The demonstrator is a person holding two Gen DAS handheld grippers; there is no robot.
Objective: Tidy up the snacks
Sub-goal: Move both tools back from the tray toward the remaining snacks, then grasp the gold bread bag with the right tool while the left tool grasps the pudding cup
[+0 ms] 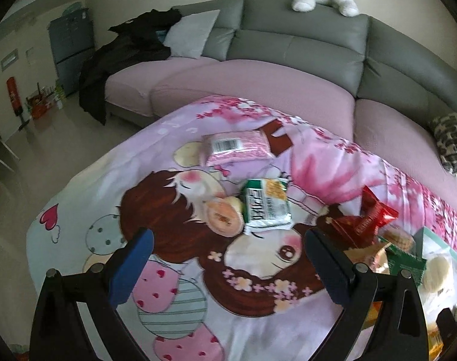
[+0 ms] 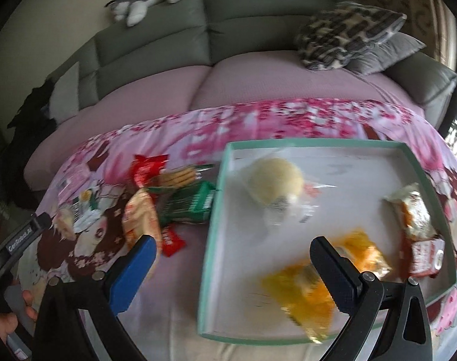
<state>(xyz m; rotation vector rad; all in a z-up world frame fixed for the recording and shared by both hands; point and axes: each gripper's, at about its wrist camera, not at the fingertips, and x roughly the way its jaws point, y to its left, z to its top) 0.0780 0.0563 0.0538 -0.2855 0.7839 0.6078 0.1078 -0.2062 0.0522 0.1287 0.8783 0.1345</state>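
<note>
The left hand-held gripper (image 1: pixel 228 267) hangs released and empty over the cartoon-print cloth (image 1: pixel 78 210) on the tabletop, jaws spread wide. The nearest loose snacks lie at its twelve o'clock: a round orange-topped cake (image 1: pixel 224 218) touching the left edge of a green-and-white packet (image 1: pixel 266 206). That packet's long axis runs roughly from twelve to six, so the jaws as they stand would close across its short side. Further out, also near twelve o'clock, a pink wrapped pack (image 1: pixel 237 147) lies with its long axis from nine to three. At about two o'clock a red packet (image 1: pixel 370 213) tops a heap of snacks just beside the tray.

The right hand-held gripper (image 2: pixel 233 260) is likewise released and holds nothing; it hovers above the left wall of the mint-rimmed tray (image 2: pixel 216 210). At its ten to eleven o'clock sits the heap: an orange-tan packet (image 2: pixel 141 216), a small red sachet (image 2: pixel 171 239), a dark green packet (image 2: pixel 189 203), a biscuit pack (image 2: pixel 177 177) and a red packet (image 2: pixel 147 165). Inside the tray, a pale round bun in clear wrap (image 2: pixel 273 180) lies at one o'clock, blurred yellow packets (image 2: pixel 303 288) under the right finger, and an orange-white packet (image 2: pixel 412 210) with a red-white one (image 2: pixel 424 255) at three o'clock.

By my reading, the left hand is nearer the cake and green-and-white packet, the right nearer the heap; much remains outside the tray.
</note>
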